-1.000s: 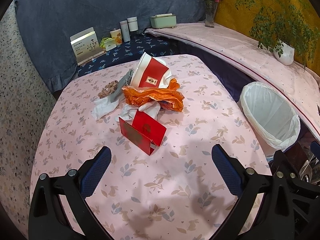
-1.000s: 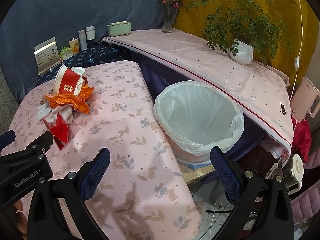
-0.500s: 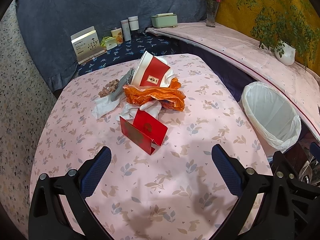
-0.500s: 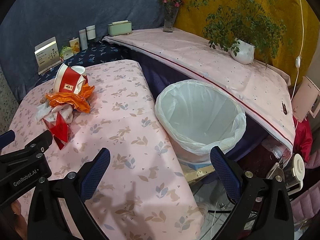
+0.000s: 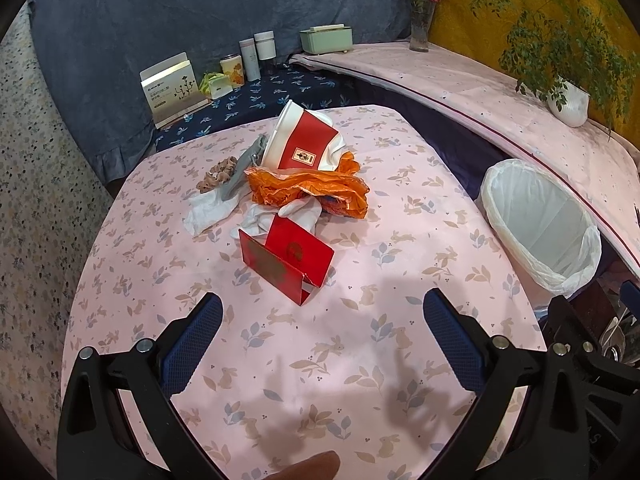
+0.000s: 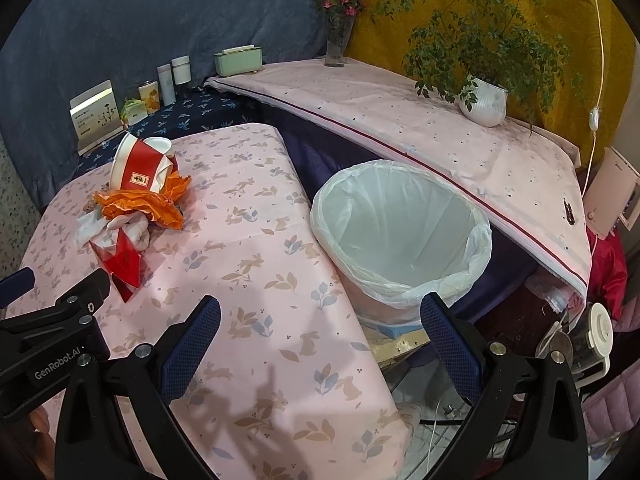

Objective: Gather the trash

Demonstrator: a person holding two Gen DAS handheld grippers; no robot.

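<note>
A trash pile lies mid-table: a folded red card box (image 5: 286,264) nearest, white crumpled tissues (image 5: 212,210), an orange plastic wrapper (image 5: 308,190), a tipped red-and-white paper bucket (image 5: 302,142), a grey strip and a brown scrunchie (image 5: 218,174). The pile also shows at the left of the right wrist view, with the red box (image 6: 122,262) and the bucket (image 6: 138,170). My left gripper (image 5: 320,338) is open and empty, short of the red box. My right gripper (image 6: 320,340) is open and empty over the table's right edge, near the white-lined trash bin (image 6: 400,236), which is also in the left wrist view (image 5: 540,228).
The pink rabbit-print table (image 5: 360,360) drops off at the right beside the bin. A back shelf holds a card box (image 5: 172,88), cans and bottles (image 5: 250,60). A long pink-covered ledge (image 6: 400,120) carries a vase, a green box and a potted plant (image 6: 484,100).
Both grippers have drifted slightly; the views shift a little. Nothing has been grasped or moved.
</note>
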